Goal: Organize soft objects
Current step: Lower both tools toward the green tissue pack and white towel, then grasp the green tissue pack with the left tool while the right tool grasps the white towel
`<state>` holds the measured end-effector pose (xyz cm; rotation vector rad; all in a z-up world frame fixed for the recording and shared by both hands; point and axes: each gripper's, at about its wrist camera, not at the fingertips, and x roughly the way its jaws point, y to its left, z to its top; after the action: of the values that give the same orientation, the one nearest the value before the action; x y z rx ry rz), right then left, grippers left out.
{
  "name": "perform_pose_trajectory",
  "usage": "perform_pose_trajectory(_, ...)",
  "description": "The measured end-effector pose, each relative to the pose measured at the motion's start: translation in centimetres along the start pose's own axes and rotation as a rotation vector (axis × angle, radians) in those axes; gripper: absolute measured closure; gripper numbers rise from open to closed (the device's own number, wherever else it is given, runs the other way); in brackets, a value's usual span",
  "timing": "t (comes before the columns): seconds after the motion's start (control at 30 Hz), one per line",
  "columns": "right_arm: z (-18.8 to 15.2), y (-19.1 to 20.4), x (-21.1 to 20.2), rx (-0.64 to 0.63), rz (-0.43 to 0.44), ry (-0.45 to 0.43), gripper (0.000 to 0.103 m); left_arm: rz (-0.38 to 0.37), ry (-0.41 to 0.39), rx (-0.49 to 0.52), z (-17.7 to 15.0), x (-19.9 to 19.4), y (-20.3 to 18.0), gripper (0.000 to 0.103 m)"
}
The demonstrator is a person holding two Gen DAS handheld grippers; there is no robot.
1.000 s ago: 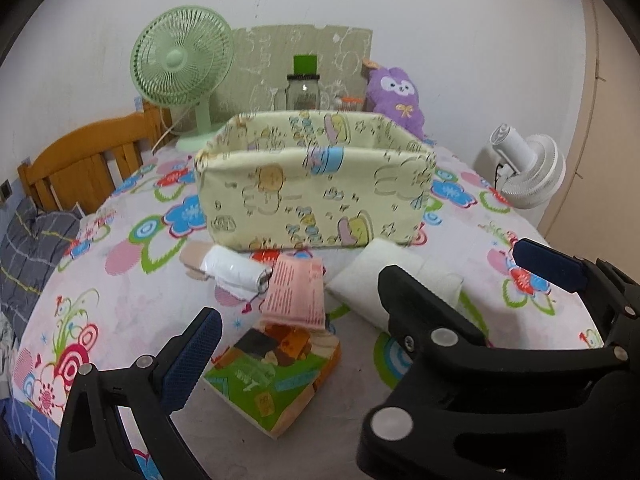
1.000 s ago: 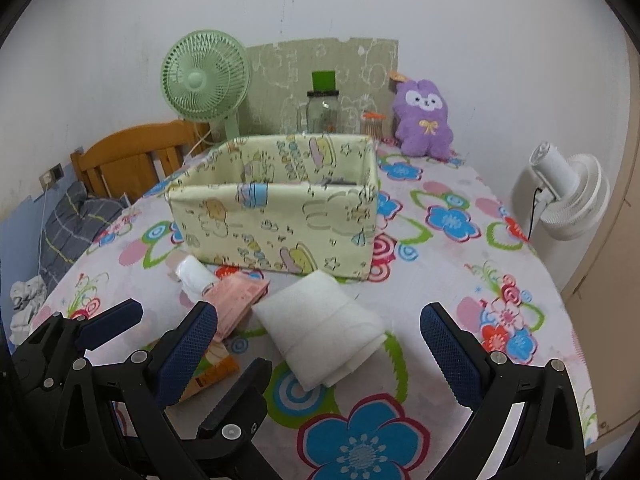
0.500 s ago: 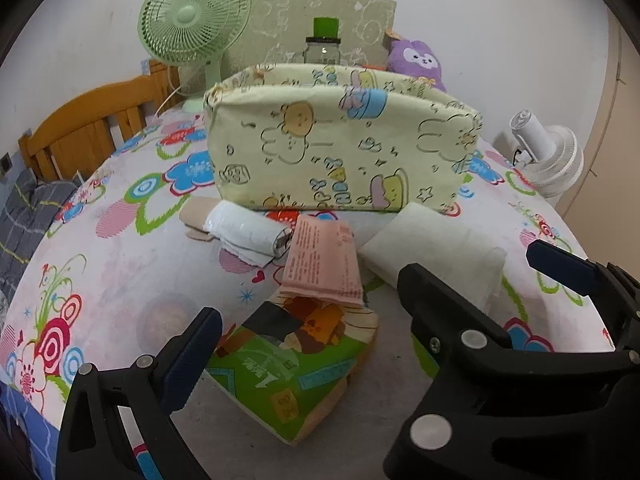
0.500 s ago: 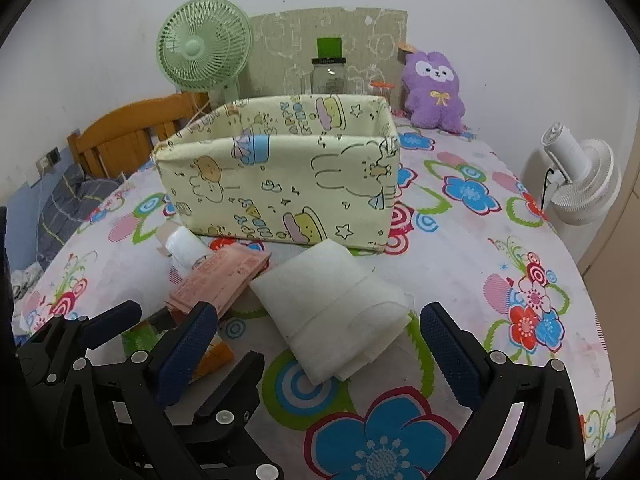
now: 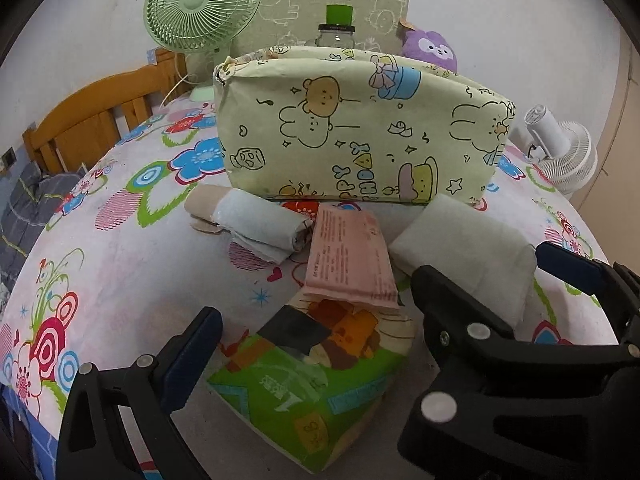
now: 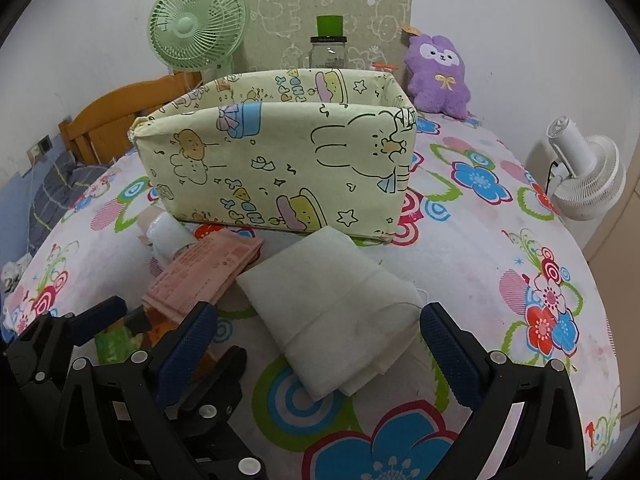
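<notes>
My left claw (image 5: 316, 344) hangs spread wide and grasping nothing, its blue-padded fingers either side of the green and orange tissue pack (image 5: 316, 376) lying on the flowered tablecloth (image 5: 120, 280) right under it. My right claw (image 6: 320, 344) is likewise released, gaping around the near end of the folded white cloth (image 6: 336, 300), with neither pad touching it as far as I can tell. A pink printed packet (image 5: 348, 260) leans its near edge on the tissue pack, just left of the white cloth. Past it lies a roll of white material on a tan core (image 5: 248, 216), close against the foot of the yellow cartoon-print fabric box (image 6: 280, 168), which stands upright in the middle of the table with its top open. Behind the box I see a glass jar with a green lid (image 6: 328, 46), a green desk fan (image 6: 196, 28) and a purple plush toy (image 6: 438, 76) against the wall. A white fan (image 6: 584, 172) stands off the table's right edge, a wooden chair (image 5: 96, 120) off its left.
</notes>
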<state>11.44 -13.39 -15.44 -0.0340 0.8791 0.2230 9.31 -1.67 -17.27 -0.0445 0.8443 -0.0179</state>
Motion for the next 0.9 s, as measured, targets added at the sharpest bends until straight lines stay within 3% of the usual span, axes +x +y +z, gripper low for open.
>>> perform_pose_trajectory(0.37, 0.4, -0.3, 1.8, 0.019, -0.002, 0.052, 0.001, 0.038, -0.009, -0.003, 0.1, -0.1, -0.3, 0.017)
perform_pose_trajectory(0.6, 0.0, 0.3, 1.2, 0.011, 0.044, 0.042, 0.021, 0.032, -0.013, 0.005, -0.2, -0.4, -0.7, 0.023)
perform_pose_trajectory(0.9, -0.7, 0.3, -0.3, 0.014, 0.038, 0.027, 0.043, 0.006, -0.006, 0.001, -0.8, -1.3, -1.1, 0.027)
